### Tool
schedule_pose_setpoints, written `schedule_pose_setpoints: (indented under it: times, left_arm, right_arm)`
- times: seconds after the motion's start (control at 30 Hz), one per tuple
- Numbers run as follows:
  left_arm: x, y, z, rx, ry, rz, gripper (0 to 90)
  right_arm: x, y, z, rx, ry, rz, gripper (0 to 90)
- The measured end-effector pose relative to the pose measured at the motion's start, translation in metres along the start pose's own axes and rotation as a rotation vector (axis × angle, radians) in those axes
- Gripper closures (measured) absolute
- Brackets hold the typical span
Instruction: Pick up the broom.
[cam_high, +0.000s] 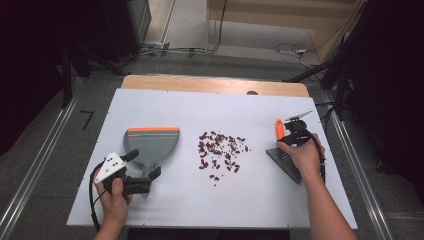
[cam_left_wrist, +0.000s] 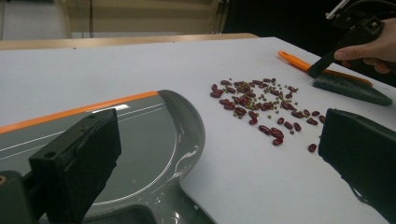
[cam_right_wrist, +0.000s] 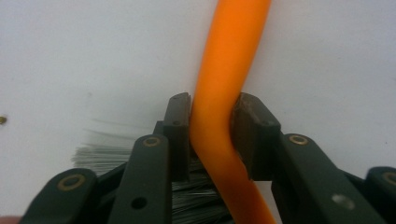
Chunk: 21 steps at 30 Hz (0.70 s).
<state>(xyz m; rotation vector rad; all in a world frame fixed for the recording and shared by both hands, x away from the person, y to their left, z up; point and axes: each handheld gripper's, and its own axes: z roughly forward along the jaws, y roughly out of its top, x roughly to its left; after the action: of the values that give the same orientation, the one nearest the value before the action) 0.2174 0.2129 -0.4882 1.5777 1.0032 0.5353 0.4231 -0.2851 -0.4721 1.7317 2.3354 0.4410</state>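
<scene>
Gripping orange-handled brush (cam_right_wrist: 224, 93), right claw (cam_right_wrist: 212, 135); no legible writing.

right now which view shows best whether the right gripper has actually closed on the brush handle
The right gripper view: both pads press the orange brush handle from either side, no gap. The high view shows the right gripper over the brush, its grip hidden. The left gripper view shows it small and far off.

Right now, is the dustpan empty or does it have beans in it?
Empty: the dustpan shows bare grey inside, and the beans lie scattered on the table beside it.
</scene>
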Motion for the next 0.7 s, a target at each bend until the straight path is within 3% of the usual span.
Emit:
schedule_pose_setpoints:
  times: [0.13, 0.3, 0.43, 0.63, 0.7]
  left_arm:
    - [-0.003, 0.001, 0.003, 0.001, -0.013, 0.002, 0.0]
    - [-0.005, 0.001, 0.005, 0.001, -0.028, 0.009, 0.0]
    - [-0.004, 0.001, 0.004, -0.009, -0.032, -0.005, 0.0]
    - [-0.005, 0.002, 0.005, -0.001, -0.022, -0.002, 0.0]
    - [-0.006, 0.002, 0.005, -0.005, -0.021, 0.0, 0.0]
  right_arm:
    - [0.0, 0.003, 0.0, 0.019, 0.002, -0.013, 68.3]
    - [-0.005, -0.005, -0.001, -0.041, 0.039, 0.027, 68.3]
    - [-0.007, -0.016, -0.007, -0.139, 0.064, 0.042, 68.4]
    - [-0.012, -0.04, -0.023, -0.331, 0.098, 0.069, 68.5]
    - [-0.013, -0.05, -0.029, -0.415, 0.121, 0.057, 68.6]
